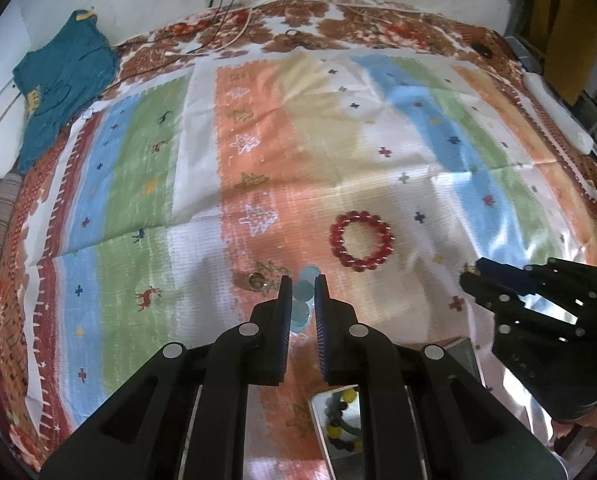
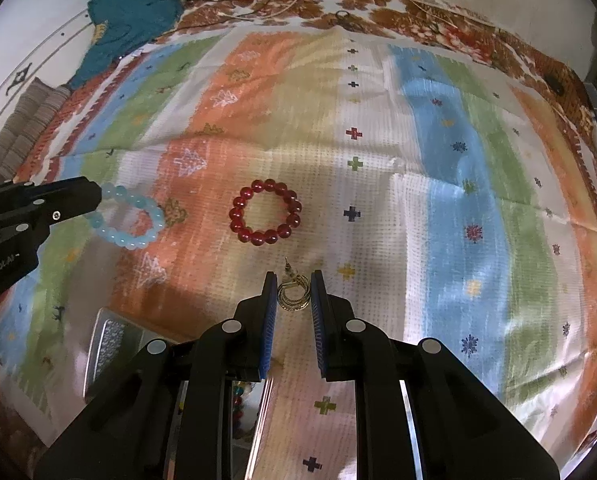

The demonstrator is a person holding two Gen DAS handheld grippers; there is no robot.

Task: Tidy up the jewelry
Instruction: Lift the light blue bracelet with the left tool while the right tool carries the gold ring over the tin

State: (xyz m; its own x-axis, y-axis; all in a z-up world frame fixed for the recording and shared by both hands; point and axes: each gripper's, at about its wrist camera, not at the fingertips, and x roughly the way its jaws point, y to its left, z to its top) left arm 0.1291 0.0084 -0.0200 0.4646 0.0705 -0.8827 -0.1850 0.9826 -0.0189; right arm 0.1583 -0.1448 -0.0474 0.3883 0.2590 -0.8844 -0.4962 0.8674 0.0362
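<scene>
The left tongs (image 1: 303,292) are closed on a pale blue bead bracelet (image 2: 128,216); in the right wrist view its ring hangs from the tong tips with its open face turned toward the camera, above the orange stripe of the striped cloth (image 2: 378,184) that covers the bed. In the left wrist view the same bracelet shows edge-on between the pads, its long axis running along the fingers. The right tongs (image 2: 294,292) are narrowed on a gold hoop earring (image 2: 294,294), whose rings sit between the blue pads and whose thin post sticks out forward past the tips, tilted slightly to the left. One red bead bracelet (image 1: 361,240) lies flat on the cloth near its middle, a closed circle with no long axis, apart from both tongs and lying between them. That makes two bracelets and one earring in plain sight, plus one small round object (image 1: 255,280) on the cloth just left of the left tongs, too blurred to name. Under the left tongs a shiny tray (image 1: 322,420) holds yellow, green and dark beads, partly hidden by the gripper body. A teal garment (image 1: 64,76) lies at the far left corner of the bed, thin cords (image 1: 226,20) trail across the far edge, and a white object (image 1: 558,112) rests along the right edge. Nothing lies between the tongs and the red bracelet.
</scene>
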